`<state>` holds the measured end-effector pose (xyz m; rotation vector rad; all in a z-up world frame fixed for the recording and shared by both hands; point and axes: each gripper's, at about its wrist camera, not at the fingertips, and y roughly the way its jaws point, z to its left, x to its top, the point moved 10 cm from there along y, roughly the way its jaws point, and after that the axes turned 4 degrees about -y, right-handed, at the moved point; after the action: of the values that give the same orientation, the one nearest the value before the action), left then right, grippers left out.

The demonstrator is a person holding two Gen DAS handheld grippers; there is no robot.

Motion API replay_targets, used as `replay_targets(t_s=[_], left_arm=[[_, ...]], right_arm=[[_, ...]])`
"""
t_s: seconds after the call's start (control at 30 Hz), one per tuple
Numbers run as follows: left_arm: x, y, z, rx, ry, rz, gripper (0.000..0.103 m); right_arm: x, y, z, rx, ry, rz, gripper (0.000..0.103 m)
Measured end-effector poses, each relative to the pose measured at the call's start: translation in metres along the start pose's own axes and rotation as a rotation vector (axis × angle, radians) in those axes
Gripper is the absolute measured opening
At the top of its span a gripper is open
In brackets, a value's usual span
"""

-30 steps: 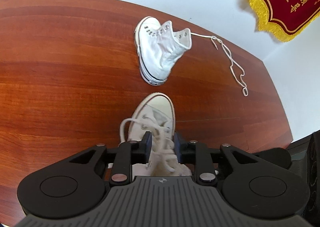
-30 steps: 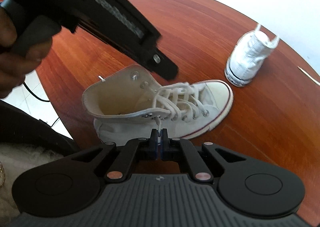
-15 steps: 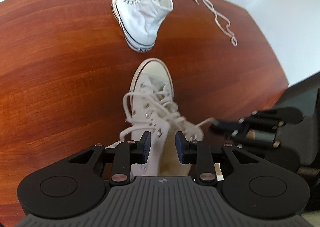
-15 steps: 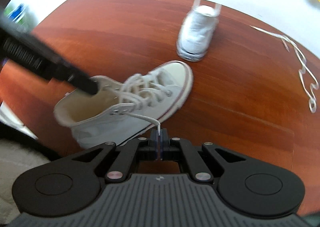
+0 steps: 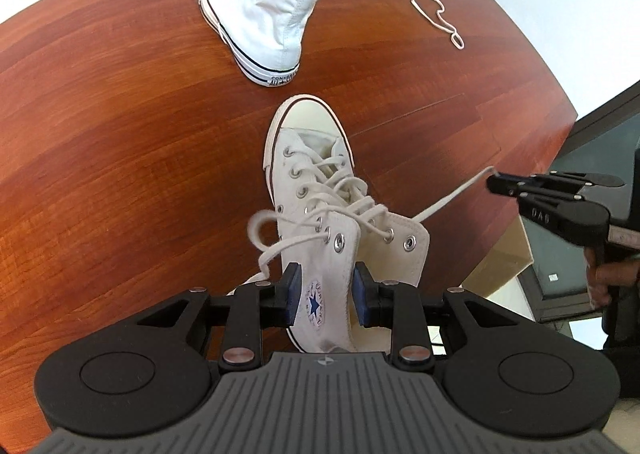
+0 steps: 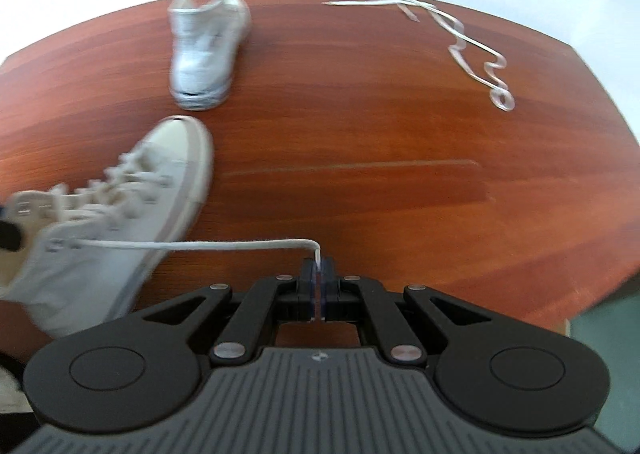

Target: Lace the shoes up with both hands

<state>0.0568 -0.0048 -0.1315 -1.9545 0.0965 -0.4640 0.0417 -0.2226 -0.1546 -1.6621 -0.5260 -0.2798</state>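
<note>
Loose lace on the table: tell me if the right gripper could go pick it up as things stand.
Probably not yet. The right gripper is shut on the near shoe's lace end, pulled taut. The table toward the loose lace is bare.

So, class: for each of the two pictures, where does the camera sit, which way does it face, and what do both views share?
Left wrist: sits behind the left claw, facing down at the cream shoe, whose ankle flap the claw grips; the right claw and a hand show.
Right wrist: sits behind the right claw, facing down across the table; shut on the lace end; blurred.
Shared: cream shoe, white unlaced shoe, loose lace, table.
</note>
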Motion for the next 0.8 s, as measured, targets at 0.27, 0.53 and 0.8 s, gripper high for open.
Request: replay_targets(t_s=[0.27,0.53,0.8], left_arm=[[0.002,0.001,-0.001,0.002,0.006,0.000,0.030],[0.002,0.002,-0.002,-0.001,0.009,0.000,0.030],[0.002,0.000,-0.002,0.003,0.009,-0.008,0.030]], right_arm=[[-0.009,-0.002,-0.004,0.012,-0.020,0.011,0.002],[0.003,-0.018,0.042,0.172,-0.107,-0.056,0.002],[0.006,-0.031,0.107,0.380,-0.287,-0.082,0.003]])
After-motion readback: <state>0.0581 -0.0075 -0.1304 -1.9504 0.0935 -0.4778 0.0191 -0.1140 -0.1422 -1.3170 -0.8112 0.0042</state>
